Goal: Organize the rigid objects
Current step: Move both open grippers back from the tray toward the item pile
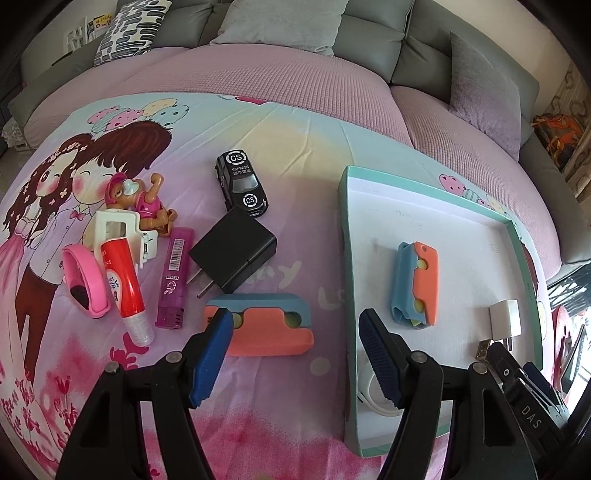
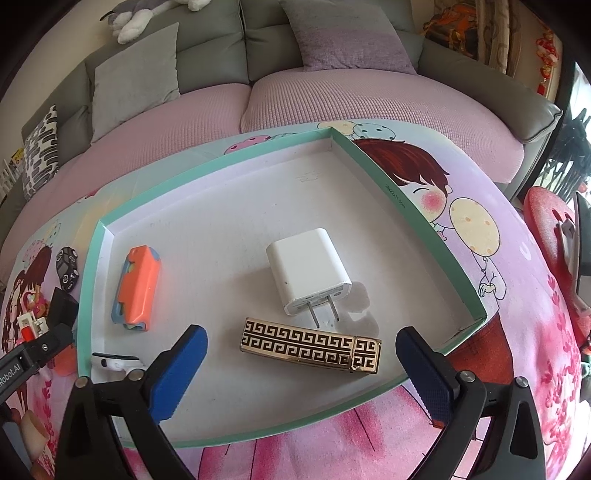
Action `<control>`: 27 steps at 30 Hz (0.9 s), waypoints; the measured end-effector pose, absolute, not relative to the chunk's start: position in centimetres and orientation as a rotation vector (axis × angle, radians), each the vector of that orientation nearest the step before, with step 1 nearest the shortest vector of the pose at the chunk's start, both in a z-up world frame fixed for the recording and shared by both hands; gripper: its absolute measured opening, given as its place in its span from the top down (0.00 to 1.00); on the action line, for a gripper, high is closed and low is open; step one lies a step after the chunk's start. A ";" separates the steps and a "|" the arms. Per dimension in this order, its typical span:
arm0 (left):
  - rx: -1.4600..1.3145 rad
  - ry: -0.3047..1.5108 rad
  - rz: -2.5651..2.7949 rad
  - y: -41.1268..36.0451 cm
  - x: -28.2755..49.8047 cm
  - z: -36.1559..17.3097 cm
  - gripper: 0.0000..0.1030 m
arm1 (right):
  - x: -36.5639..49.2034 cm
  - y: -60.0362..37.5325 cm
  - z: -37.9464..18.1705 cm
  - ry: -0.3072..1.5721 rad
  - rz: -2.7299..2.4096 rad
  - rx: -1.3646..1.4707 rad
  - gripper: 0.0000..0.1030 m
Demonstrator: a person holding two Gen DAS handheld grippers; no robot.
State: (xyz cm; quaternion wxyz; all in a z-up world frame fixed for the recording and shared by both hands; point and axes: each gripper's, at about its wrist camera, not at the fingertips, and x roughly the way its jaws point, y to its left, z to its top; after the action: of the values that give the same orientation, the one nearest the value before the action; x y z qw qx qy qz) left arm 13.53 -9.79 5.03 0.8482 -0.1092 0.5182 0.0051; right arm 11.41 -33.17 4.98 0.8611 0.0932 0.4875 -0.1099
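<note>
My left gripper (image 1: 295, 328) is open, with a blue-and-orange toy (image 1: 266, 326) lying on the cloth between its fingers, close to the left one. Behind it lie a black charger (image 1: 234, 254), a black toy car (image 1: 242, 182), a purple lighter (image 1: 175, 277), a red glue tube (image 1: 123, 284), a pink band (image 1: 83, 284) and a dog figure (image 1: 142, 203). My right gripper (image 2: 301, 345) is open over the teal-rimmed tray (image 2: 88, 277), around a gold patterned lighter (image 2: 310, 345). The tray also holds a white charger (image 2: 308, 271) and another blue-and-orange toy (image 2: 136, 288).
The tray (image 1: 345, 229) sits right of the loose objects on a cartoon-print cloth. A white object (image 2: 114, 362) lies at the tray's near left corner. A grey sofa with cushions (image 1: 280, 22) lies behind. A red stool (image 2: 546, 221) stands at the right.
</note>
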 end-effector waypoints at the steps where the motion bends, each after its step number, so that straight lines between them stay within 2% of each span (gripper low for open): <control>1: -0.238 1.092 0.010 -9.7 13.5 5.0 0.14 | 11.4 -33.1 5.0 1.025 -0.229 0.193 0.00; 2: -0.243 1.088 0.009 -9.5 13.5 5.1 0.05 | 11.5 -33.0 5.0 1.026 -0.226 0.191 0.00; 17: -0.279 0.977 0.068 -6.4 13.2 6.9 0.02 | 12.1 -29.8 5.9 0.973 -0.177 0.146 0.00; 27: -0.279 0.892 0.135 -2.4 12.3 8.6 0.02 | 13.0 -23.9 6.5 0.926 -0.057 0.093 0.00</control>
State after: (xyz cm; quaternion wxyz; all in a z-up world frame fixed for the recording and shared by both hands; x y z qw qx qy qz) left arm 12.34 -2.40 8.58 0.8906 -0.1344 0.4295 0.0651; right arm 12.99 -23.86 6.45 0.8932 0.0448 0.4466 -0.0272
